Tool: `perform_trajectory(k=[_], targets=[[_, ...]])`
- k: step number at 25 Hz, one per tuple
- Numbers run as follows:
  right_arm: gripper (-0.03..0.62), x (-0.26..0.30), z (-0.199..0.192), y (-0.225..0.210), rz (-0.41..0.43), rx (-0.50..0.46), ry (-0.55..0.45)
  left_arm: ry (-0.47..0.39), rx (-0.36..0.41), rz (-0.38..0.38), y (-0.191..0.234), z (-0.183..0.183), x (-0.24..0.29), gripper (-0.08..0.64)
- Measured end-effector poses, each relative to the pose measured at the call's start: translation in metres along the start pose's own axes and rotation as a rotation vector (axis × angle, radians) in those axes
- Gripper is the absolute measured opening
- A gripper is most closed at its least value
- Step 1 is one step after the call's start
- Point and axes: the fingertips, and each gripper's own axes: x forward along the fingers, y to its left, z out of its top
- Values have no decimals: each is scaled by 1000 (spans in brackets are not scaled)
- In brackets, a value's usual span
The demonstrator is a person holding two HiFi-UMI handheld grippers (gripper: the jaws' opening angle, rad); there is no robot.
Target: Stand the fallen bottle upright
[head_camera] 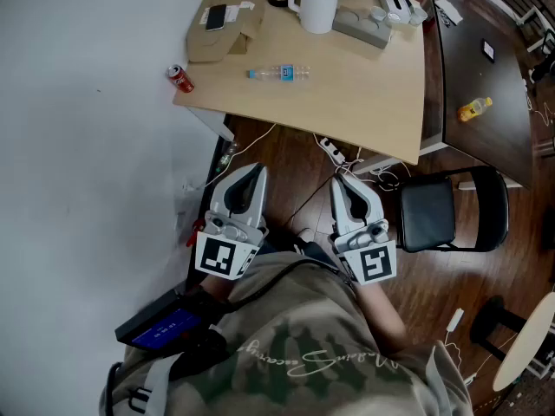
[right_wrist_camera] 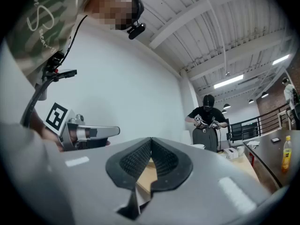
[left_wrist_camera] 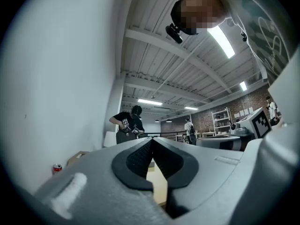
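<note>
1. Bottle (head_camera: 277, 74): clear plastic with a blue label. It lies on its side on the light table (head_camera: 373, 111), about midway between the left and right edges and nearer the front edge than the back. Its cap points toward the left edge.
2. Left gripper (head_camera: 253, 172): off the table, held in front of the front edge and below its left part. The jaws are clenched tip to tip with nothing between them, well apart from the bottle.
3. Right gripper (head_camera: 342, 185): beside the left one, also in front of the front edge. The jaws are clenched and empty.
4. Can (head_camera: 180, 78): red, at the front-left corner of the table, left of the bottle and apart from it.
5. Box (head_camera: 217, 33): cardboard, along the left edge behind the can.
6. Mug (head_camera: 316, 5): white, near the back edge behind the bottle.
7. Dark table (head_camera: 494, 68): butts against the right edge of the light one. A yellow bottle (head_camera: 475, 108) lies on it.
8. Chair (head_camera: 438, 215): black, on the wood floor to the right of the right gripper.
</note>
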Motion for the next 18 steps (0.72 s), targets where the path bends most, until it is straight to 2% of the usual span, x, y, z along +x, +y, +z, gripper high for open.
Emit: perform_trajectory(k=[4,9,18], targets=[[8,0,-3,-4,30,-9,-8,-13,29,46,-3,-1,1,3],[40,8,-12,-10,39,9,8,-18,28,87,4,-3,-1,3],[40,65,-27,-26,30,4,20,-22,0,111,67,-24,35,3]])
